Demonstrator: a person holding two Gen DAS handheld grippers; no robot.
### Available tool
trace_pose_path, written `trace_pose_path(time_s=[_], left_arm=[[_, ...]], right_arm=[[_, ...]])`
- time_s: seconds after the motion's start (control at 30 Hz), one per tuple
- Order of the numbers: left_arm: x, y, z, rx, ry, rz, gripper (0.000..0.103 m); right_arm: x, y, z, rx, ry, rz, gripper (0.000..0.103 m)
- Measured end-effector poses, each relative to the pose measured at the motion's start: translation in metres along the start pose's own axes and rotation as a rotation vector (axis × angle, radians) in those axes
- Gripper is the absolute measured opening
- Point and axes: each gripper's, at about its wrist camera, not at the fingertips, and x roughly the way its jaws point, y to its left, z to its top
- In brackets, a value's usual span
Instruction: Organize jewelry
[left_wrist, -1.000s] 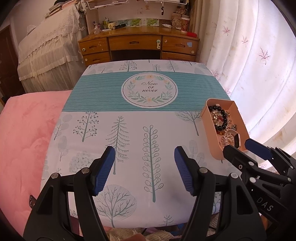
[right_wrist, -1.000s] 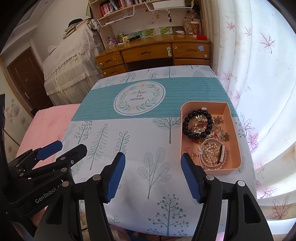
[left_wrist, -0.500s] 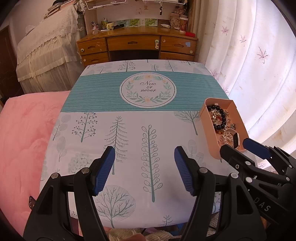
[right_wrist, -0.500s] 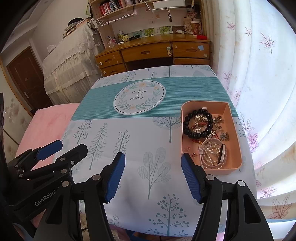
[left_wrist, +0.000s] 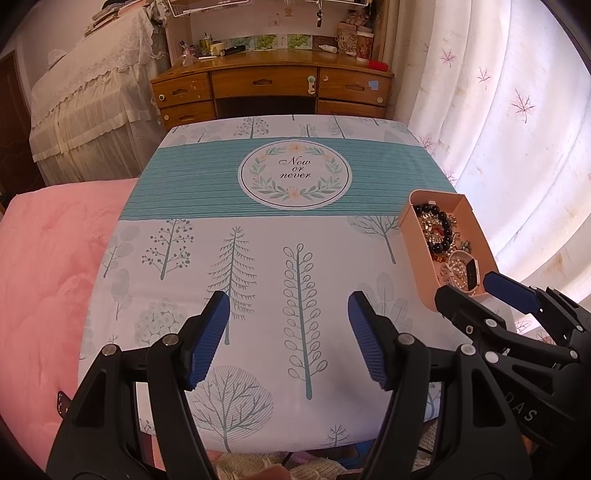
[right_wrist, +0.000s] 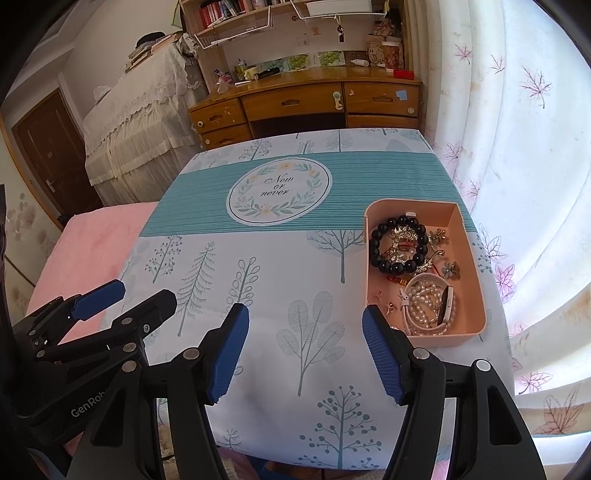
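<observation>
Notably, both the left gripper (left_wrist: 288, 334) and right gripper (right_wrist: 306, 349) hung wide and empty over the desk's (right_wrist: 258, 266) near edge; all jewelry (right_wrist: 413, 273) lay mixed in the tray (right_wrist: 476, 266) at its right edge, fitting either gathering finished or sorting pending.

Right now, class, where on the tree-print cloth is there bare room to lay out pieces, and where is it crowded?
Bare: the tree-print tablecloth from its pink-blanket edge across to the peach plastic tray, including the teal band. Crowded: inside the tray, where the black bead bracelet and pearl strand pile with small pieces.
</observation>
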Motion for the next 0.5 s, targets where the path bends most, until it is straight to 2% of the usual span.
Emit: trace_pose_path(time_s=[0.23,0.5], left_arm=[[0.000,0.006,-0.002,0.000,0.002,-0.011,0.064],[0.007,0.031,-0.002,-0.038,0.003,-0.035,0.064]], right_arm=[[0.002,0.004,-0.001,-0.001,0.012,-0.018,0.066],[0.012,0.024,-0.001,-0.041,0.042,-0.048,0.067]])
